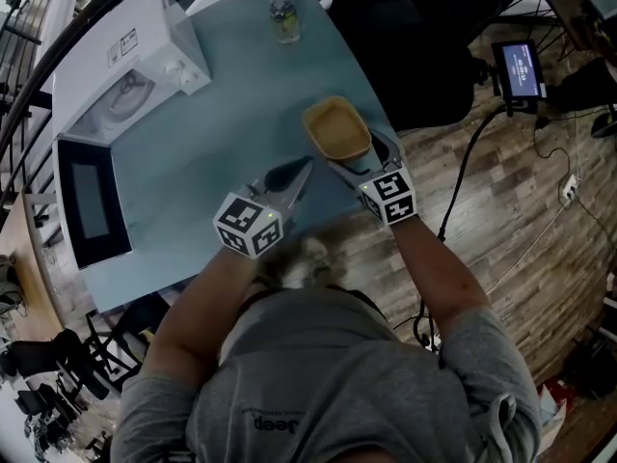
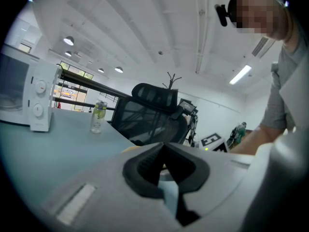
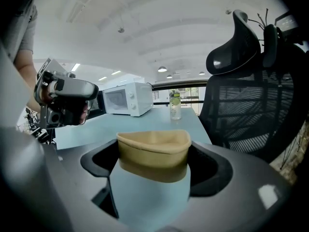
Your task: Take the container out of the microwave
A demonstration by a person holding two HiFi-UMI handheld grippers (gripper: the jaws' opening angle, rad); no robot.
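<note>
Right gripper (image 3: 154,161) pads are clamped on the tan container (image 3: 153,151), wall bowed in; left gripper (image 2: 164,151) jaws are together on nothing. Container's out of the microwave (image 1: 125,66) and well apart from it, near the table (image 1: 222,133) edge, so I worry the thin wall pops out of the squeeze, or it tips off that edge. Only readable text is "Jeep" on the shirt (image 1: 273,422); the microwave sticker and bottle (image 1: 283,17) label are too small.
</note>
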